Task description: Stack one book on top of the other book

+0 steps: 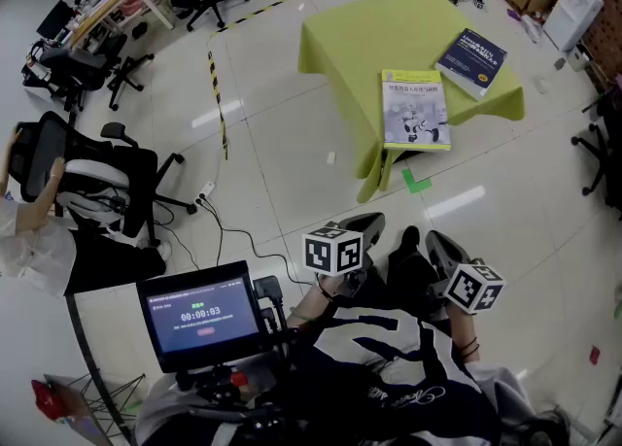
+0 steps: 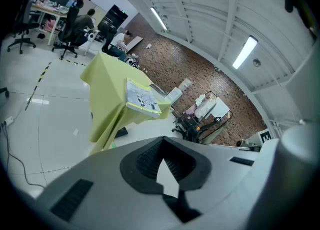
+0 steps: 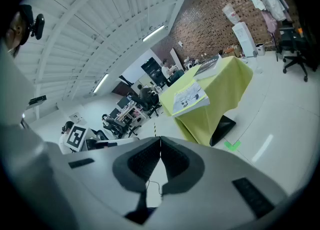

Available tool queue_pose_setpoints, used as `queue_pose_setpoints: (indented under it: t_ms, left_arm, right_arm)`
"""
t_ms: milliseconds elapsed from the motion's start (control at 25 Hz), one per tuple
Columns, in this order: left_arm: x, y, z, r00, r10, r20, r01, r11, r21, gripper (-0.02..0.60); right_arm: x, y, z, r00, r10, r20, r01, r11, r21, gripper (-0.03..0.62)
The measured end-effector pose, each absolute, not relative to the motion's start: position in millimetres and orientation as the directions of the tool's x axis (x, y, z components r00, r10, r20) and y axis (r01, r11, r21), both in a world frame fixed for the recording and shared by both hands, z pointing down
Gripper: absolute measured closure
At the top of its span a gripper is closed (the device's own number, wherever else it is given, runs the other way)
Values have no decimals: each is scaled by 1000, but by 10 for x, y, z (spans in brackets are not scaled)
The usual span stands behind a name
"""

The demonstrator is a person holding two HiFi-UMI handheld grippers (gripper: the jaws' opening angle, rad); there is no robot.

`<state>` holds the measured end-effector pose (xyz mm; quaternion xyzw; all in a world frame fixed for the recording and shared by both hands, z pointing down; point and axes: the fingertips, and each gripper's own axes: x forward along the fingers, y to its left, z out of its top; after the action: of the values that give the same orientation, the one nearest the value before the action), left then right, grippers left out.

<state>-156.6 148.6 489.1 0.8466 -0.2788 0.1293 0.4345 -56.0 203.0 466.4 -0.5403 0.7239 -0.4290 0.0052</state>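
Observation:
On a table under a yellow-green cloth [image 1: 355, 31] lie two books, apart from each other. The light-covered book [image 1: 416, 109] sits near the table's front edge, and the dark blue book [image 1: 471, 60] lies behind it to the right. Both grippers hang low by the person's body, well short of the table. My left gripper [image 1: 363, 224] is shut and empty; its view shows the jaws [image 2: 162, 140] pressed together and the light book [image 2: 142, 98] far ahead. The right gripper [image 1: 438, 241] is shut and empty too, with its closed tips [image 3: 160, 138] pointing toward the light book [image 3: 190, 96].
White floor lies between me and the table, with a green tape mark [image 1: 416, 182] by the table's foot. A yellow-black tape line [image 1: 216, 85] and a cable [image 1: 228, 235] cross the floor at left. Office chairs [image 1: 92, 167] stand left; a timer screen [image 1: 201, 313] sits close below.

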Motion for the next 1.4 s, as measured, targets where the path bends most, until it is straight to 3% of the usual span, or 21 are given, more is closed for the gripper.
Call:
queue_pose_setpoints:
  t_ms: [720, 1200, 1400]
  left_arm:
    - [-1083, 243, 5047, 714, -481, 509, -689, -347, 637, 578]
    - [-1041, -60, 5410, 622, -473, 624, -772, -235, 591, 578]
    - [-985, -88, 5537, 616, -455, 643, -778, -222, 588, 578]
  right_arm:
    - [495, 463, 5010, -444, -748, 493, -798, 78, -598, 598]
    - [844, -445, 5861, -514, -656, 553, -780, 89, -619, 393]
    - [862, -623, 6206, -561, -616, 553, -734, 60, -677, 356]
